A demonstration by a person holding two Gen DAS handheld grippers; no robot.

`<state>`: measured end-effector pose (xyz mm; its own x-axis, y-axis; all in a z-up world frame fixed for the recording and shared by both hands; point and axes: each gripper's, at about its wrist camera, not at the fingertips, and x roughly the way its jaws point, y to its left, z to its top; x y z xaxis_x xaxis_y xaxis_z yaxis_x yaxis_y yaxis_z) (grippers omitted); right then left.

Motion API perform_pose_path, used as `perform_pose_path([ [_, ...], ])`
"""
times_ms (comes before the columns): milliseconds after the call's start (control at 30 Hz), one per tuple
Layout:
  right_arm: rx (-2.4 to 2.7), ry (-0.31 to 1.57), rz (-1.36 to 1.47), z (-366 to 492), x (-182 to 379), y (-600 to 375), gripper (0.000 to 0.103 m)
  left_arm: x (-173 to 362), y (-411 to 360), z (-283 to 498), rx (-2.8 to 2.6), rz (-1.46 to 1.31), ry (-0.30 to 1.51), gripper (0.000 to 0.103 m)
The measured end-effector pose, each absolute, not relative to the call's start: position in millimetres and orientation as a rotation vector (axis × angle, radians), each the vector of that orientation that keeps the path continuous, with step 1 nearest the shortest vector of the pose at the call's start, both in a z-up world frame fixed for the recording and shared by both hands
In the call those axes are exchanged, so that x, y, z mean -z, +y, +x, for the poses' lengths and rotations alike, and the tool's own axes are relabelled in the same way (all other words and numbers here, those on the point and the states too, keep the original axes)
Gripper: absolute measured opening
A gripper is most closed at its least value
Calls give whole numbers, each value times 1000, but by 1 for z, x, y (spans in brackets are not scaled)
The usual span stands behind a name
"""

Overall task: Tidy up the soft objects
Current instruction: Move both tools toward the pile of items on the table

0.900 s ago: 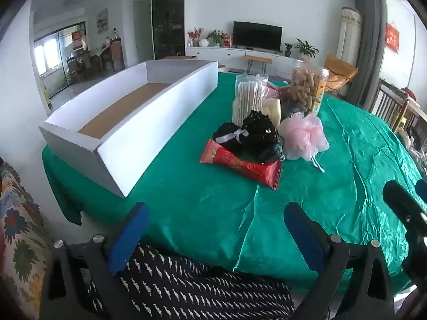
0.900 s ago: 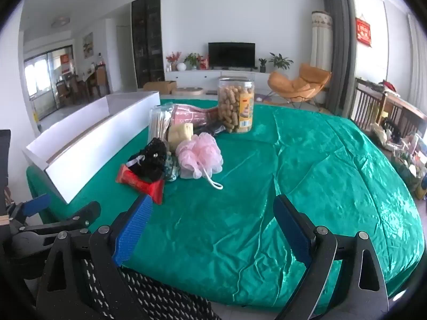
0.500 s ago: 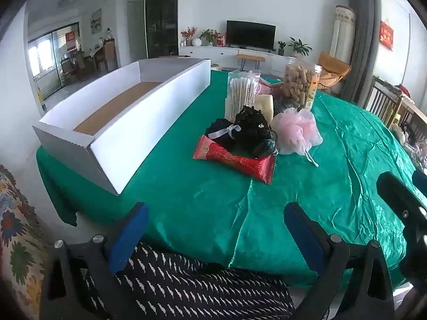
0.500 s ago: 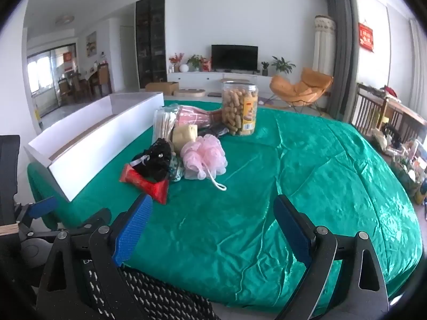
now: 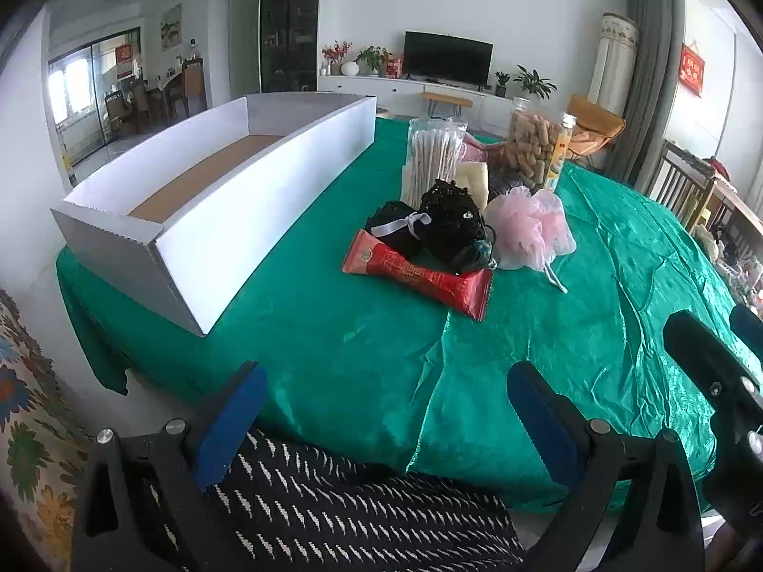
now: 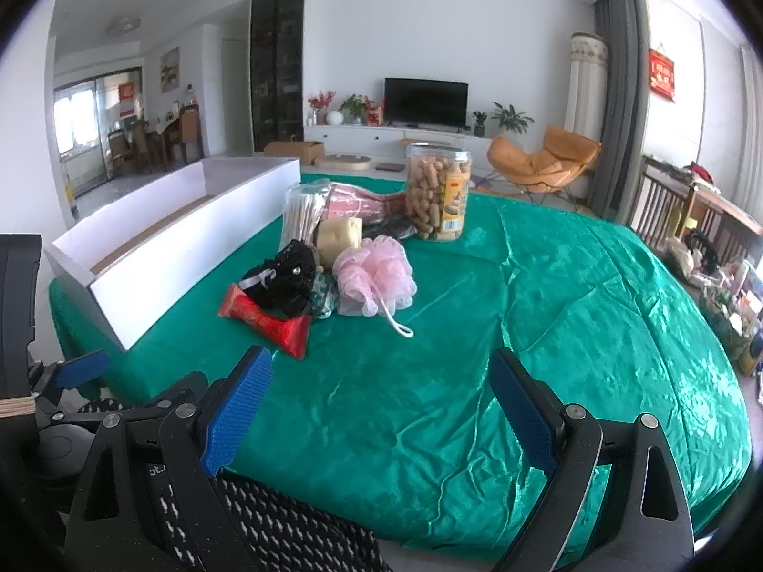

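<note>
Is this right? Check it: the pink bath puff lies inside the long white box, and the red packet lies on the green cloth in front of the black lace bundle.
One thing is wrong. The pink bath puff is not in the long white box; it lies on the green cloth, beside the black lace bundle. The red packet is as you said. The right wrist view shows it.

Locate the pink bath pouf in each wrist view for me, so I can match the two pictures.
Left wrist: the pink bath pouf lies right of centre, on the pile's right edge.
Right wrist: the pouf lies just left of centre, its white cord trailing toward the camera.
Shared landmark: the red snack wrapper, in front of the pile.
</note>
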<state>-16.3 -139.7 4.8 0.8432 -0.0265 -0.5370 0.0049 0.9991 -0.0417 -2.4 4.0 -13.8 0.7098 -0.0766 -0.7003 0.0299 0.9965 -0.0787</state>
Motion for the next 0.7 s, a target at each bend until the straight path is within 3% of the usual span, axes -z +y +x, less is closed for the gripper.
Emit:
perform_pose_path([
  [700, 22, 577, -42, -14, 2, -135, 94, 34, -2, -2, 70, -27, 804, 100],
])
